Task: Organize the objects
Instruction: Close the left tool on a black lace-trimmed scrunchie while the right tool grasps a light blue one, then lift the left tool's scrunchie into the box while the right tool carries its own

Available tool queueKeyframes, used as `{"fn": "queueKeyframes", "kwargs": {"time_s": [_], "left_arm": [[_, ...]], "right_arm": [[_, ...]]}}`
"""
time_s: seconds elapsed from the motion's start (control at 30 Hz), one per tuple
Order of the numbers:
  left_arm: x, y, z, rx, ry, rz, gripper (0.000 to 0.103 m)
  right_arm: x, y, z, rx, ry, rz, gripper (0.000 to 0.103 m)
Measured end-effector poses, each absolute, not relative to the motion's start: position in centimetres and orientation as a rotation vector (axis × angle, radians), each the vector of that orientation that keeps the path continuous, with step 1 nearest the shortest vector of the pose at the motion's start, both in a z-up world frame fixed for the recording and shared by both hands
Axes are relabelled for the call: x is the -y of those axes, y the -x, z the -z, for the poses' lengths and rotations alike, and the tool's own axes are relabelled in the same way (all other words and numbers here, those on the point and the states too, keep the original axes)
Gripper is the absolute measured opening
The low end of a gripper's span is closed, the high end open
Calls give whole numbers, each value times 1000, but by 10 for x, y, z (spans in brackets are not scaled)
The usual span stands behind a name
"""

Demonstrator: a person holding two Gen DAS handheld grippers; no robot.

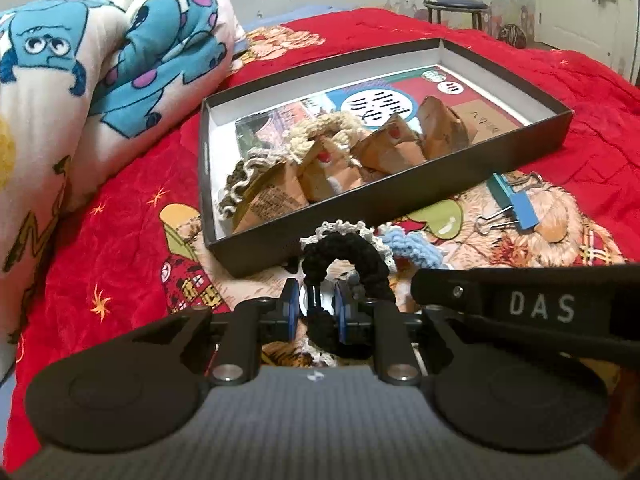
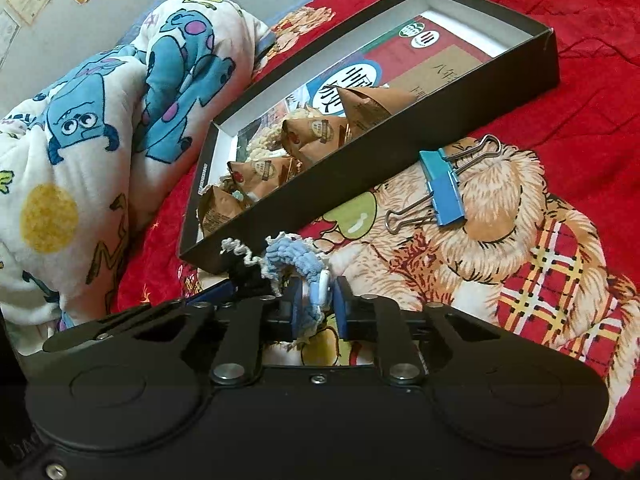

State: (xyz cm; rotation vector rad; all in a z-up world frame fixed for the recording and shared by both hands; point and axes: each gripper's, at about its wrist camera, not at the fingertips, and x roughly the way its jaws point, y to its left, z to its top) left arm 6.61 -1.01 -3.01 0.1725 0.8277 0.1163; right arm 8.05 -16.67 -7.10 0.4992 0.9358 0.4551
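A shallow black box lies on the red bedspread and holds a book, several brown snack packets and crocheted hair ties. My left gripper is shut on a black crocheted hair tie just in front of the box's near wall. My right gripper is shut on a light blue crocheted hair tie beside it; its arm crosses the left wrist view at the right. The blue tie also shows there.
Two blue binder clips lie on the bedspread right of the hair ties, close to the box. A rolled cartoon-print blanket bulks at the left. A stool stands beyond the bed.
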Motion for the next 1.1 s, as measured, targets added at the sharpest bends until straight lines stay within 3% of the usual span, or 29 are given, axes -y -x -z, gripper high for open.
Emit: {"fn": "queueKeyframes", "kwargs": {"time_s": [1.1], "left_arm": [[-1,-51,-29,-505,30,-48,22]], "right_arm": [[215,-83,17,-734,-650,-456,13]]}}
